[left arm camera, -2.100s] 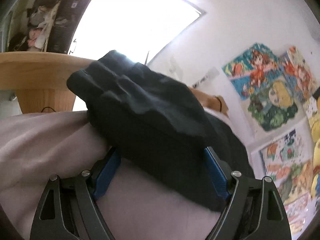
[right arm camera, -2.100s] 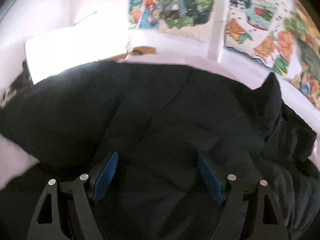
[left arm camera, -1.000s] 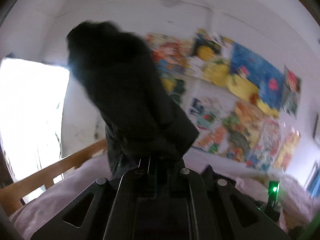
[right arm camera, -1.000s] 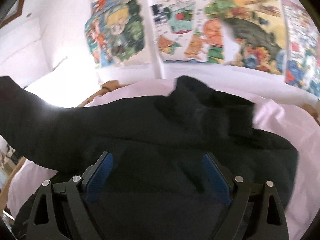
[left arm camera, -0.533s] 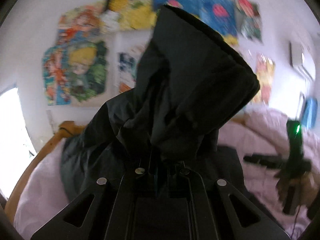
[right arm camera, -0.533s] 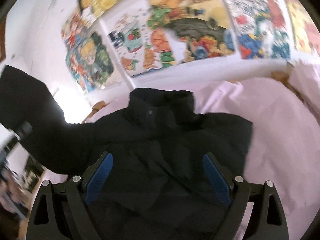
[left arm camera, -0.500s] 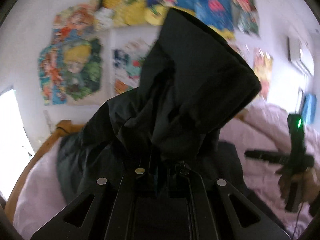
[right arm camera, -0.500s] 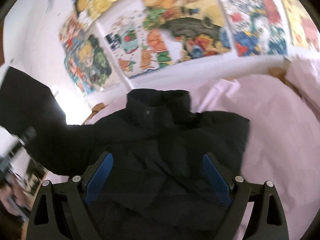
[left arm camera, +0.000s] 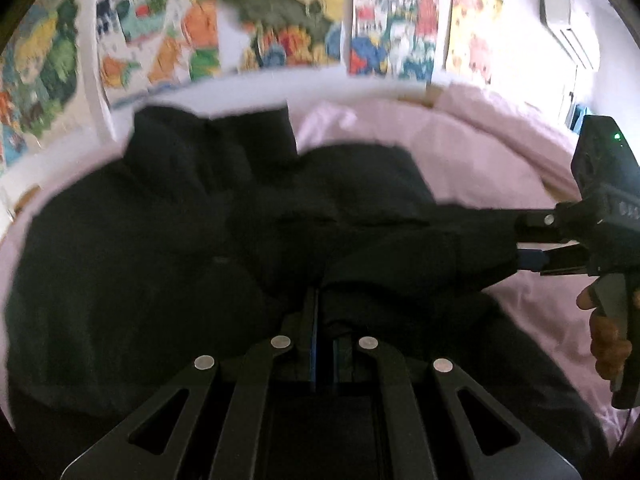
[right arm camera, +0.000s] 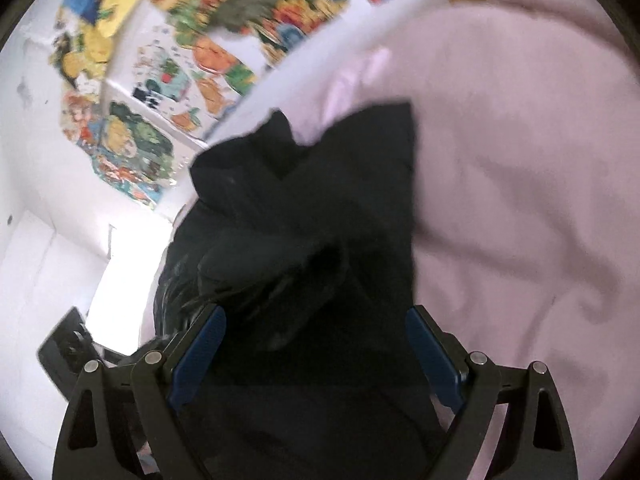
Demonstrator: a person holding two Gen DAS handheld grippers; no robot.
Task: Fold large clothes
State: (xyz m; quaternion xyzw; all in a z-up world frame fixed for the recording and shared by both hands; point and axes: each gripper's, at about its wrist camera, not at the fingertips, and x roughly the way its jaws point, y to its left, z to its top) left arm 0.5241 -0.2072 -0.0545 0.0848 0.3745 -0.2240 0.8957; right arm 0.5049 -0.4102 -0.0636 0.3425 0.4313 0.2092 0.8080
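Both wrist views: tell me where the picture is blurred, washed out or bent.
Left wrist view: the posters smear with motion, the black jacket is a near-featureless dark mass, and the fisheye bows the pink bedding. Right wrist view: the jacket's edges are soft with blur, the bright patch at lower left is blown out white, and the posters streak.

Black jacket (left arm camera: pixel 168 248): its lower hem is running out of the left wrist view, its folds blurring together. Wall posters (right arm camera: pixel 132 148): motion is smearing their drawings. Left gripper (left arm camera: pixel 325 344): bunched fabric is covering its fingertips.
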